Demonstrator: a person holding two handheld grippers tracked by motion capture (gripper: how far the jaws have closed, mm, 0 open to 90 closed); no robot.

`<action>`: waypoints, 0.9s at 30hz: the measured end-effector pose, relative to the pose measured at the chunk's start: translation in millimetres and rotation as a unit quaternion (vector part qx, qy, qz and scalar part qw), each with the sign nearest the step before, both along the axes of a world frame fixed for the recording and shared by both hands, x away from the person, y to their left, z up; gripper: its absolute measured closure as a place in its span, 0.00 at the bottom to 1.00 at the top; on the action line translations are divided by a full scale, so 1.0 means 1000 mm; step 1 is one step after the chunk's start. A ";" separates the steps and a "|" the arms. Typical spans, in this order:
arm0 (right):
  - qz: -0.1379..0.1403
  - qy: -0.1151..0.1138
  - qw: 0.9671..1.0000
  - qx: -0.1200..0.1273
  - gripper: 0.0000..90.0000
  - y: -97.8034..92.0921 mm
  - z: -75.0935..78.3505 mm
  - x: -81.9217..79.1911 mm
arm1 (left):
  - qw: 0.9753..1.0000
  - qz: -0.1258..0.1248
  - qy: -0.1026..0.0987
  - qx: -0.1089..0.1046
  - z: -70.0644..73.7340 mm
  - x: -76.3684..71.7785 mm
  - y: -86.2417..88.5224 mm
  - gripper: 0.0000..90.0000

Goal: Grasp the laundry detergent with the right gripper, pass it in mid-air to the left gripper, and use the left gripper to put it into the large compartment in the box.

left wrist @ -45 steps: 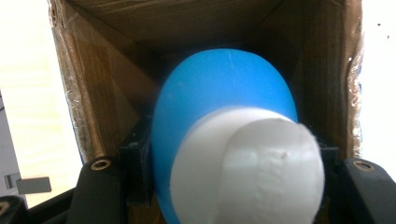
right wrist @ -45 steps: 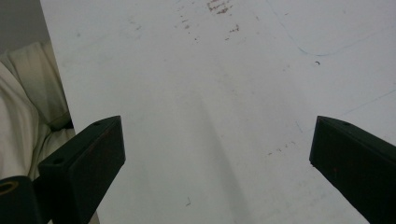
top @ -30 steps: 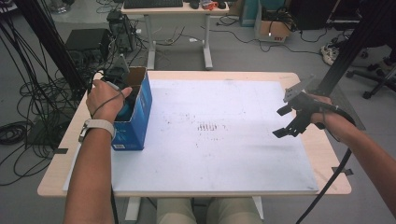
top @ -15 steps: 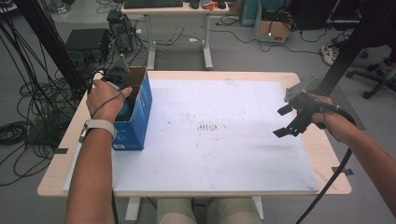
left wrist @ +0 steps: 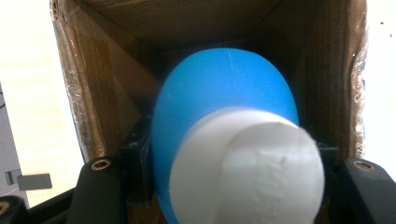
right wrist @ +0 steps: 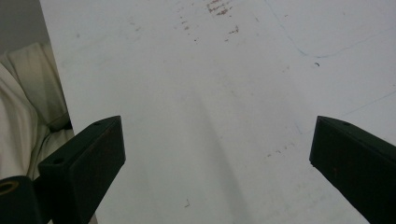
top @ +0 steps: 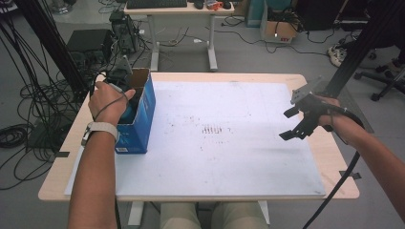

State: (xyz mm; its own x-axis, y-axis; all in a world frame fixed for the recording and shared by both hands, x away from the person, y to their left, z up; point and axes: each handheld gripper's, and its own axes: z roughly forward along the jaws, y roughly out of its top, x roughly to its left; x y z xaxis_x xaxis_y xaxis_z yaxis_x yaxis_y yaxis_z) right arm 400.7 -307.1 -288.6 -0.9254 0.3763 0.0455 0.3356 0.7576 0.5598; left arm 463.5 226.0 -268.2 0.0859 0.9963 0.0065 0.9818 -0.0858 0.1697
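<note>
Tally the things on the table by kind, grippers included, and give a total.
Grippers: 2 (left gripper, right gripper)
Cardboard boxes, blue outside: 1 (box)
Blue objects with a white end, inside the box: 1 (blue object)
White boards: 1 (board)
Total: 5

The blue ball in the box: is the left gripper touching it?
Touching. The left gripper view shows the left gripper with its jaws pressed against both sides of the blue ball.

Hand-held gripper [right wrist: 219, 163], jaws wide apart, above the white board [right wrist: 210, 84].
</note>
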 end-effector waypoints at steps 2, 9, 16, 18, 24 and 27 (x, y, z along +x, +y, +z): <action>0.002 0.000 1.000 -0.003 0.04 0.000 0.001 0.000 | 1.000 -0.002 0.003 0.002 0.001 0.000 0.000 0.42; 0.004 -0.001 1.000 -0.003 0.04 0.000 0.001 0.000 | 1.000 0.000 0.004 0.002 0.001 0.000 -0.001 0.42; 0.004 0.000 1.000 -0.004 0.04 0.001 0.000 0.000 | 1.000 0.000 0.002 0.003 0.000 0.000 -0.001 0.42; 0.005 0.000 1.000 -0.004 0.04 0.001 0.000 0.000 | 1.000 0.000 0.001 0.003 0.000 -0.001 -0.001 0.42; 0.004 0.000 1.000 -0.004 0.04 0.001 0.001 0.000 | 1.000 0.000 0.002 0.003 0.000 -0.001 -0.001 0.42; 0.005 0.000 1.000 -0.003 0.04 0.001 0.001 0.000 | 1.000 0.000 0.002 0.003 0.000 -0.001 -0.001 0.42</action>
